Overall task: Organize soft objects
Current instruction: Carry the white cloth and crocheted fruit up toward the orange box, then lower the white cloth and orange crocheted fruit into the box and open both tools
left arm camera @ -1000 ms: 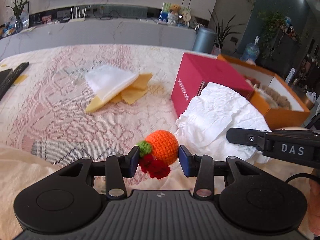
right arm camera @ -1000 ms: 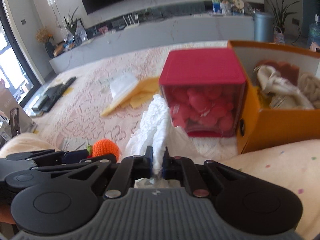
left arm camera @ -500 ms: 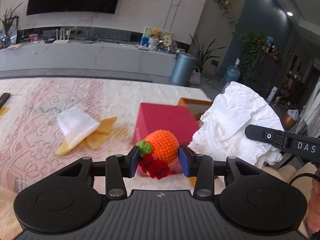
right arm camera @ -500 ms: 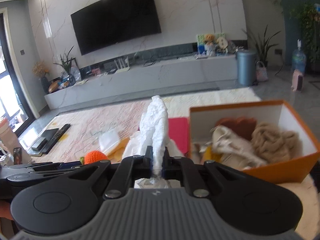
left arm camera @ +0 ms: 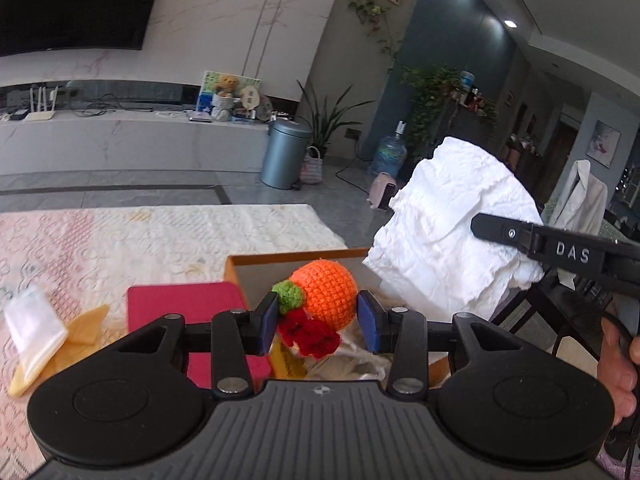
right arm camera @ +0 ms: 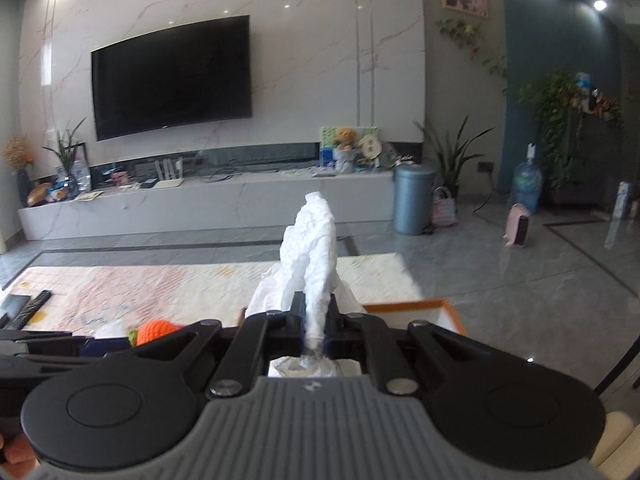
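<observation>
My left gripper (left arm camera: 318, 322) is shut on an orange crocheted ball (left arm camera: 328, 290) with a green leaf and red flower, held above the near end of the orange box (left arm camera: 240, 276). My right gripper (right arm camera: 315, 322) is shut on a crumpled white cloth (right arm camera: 314, 240), lifted high; the cloth also shows in the left wrist view (left arm camera: 452, 236) at the right, above the box. The box rim (right arm camera: 416, 305) shows just beyond the right gripper. The ball (right arm camera: 154, 330) shows low left in the right wrist view.
A red box (left arm camera: 180, 304) lies left of the orange box on the pink lace tablecloth (left arm camera: 120, 240). A white and yellow folded cloth (left arm camera: 40, 328) lies at the left. Remote controls (right arm camera: 28, 308) sit on the table's far left.
Both grippers have risen and tilted up with their loads. The ball has moved right, from over the red box to over the orange box. The white cloth went higher.
</observation>
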{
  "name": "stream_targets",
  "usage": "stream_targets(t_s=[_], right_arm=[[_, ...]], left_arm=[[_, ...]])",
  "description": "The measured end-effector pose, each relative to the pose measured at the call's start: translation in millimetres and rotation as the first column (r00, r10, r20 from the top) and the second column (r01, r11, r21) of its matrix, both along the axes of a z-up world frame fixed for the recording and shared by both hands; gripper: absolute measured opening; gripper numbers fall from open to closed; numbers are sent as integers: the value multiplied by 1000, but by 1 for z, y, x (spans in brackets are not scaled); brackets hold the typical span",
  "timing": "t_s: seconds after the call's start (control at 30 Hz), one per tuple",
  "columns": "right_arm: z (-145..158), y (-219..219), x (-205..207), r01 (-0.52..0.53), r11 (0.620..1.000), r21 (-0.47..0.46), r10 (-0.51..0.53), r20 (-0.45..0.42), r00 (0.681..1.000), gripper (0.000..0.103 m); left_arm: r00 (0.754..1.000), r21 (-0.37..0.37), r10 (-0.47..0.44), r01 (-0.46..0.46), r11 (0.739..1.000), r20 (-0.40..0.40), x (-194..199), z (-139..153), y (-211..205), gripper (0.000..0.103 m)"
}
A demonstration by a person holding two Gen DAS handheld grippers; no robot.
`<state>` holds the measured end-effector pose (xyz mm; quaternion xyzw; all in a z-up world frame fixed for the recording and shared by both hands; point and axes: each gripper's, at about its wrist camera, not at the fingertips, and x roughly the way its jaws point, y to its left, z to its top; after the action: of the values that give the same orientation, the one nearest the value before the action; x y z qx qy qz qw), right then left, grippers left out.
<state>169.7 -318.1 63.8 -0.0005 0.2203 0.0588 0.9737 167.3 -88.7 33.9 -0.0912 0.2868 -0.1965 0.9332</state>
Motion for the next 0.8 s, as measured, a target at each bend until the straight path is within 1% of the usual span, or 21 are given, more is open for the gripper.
stream_targets(t_s=[0.1,0.2,0.3,0.37,0.5,0.57,0.67,0.73,0.8], right_arm=[[1,-12,18,38,998,-48,-38,5,999,6],[-10,-21,41,65,995,-81,-68,-29,997,6],[-29,-22,58,59,992,-113,-68,-70,995,6],[-44,-19,66,45,988,-145,-60,-99,993,6],[-76,-19,80,18,985,-172,-50,-184,982,6],[-89,-21,87,9,983,-185,-52,-232,971,6],[-105,-25,93,-10,985,-170,-43,-308,950,6],[-113,-29,98,-24,987,-160,-37,-367,929,6],[-122,-32,104,-30,988,-152,-37,-422,906,6]], left_arm=[[1000,9,-24,24,1000,9,16,3,-15,48],[998,17,-56,56,998,16,31,1,-29,48],[996,36,-86,86,996,2,46,-9,-44,48],[994,42,-105,106,993,-24,55,-18,-52,48],[981,74,-177,183,980,-78,70,-39,-70,47],[976,99,-188,199,975,-111,76,-51,-75,47],[963,118,-216,236,964,-163,83,-65,-81,47],[954,144,-232,261,955,-190,85,-71,-85,47],[944,187,-251,292,938,-216,88,-77,-92,47]])
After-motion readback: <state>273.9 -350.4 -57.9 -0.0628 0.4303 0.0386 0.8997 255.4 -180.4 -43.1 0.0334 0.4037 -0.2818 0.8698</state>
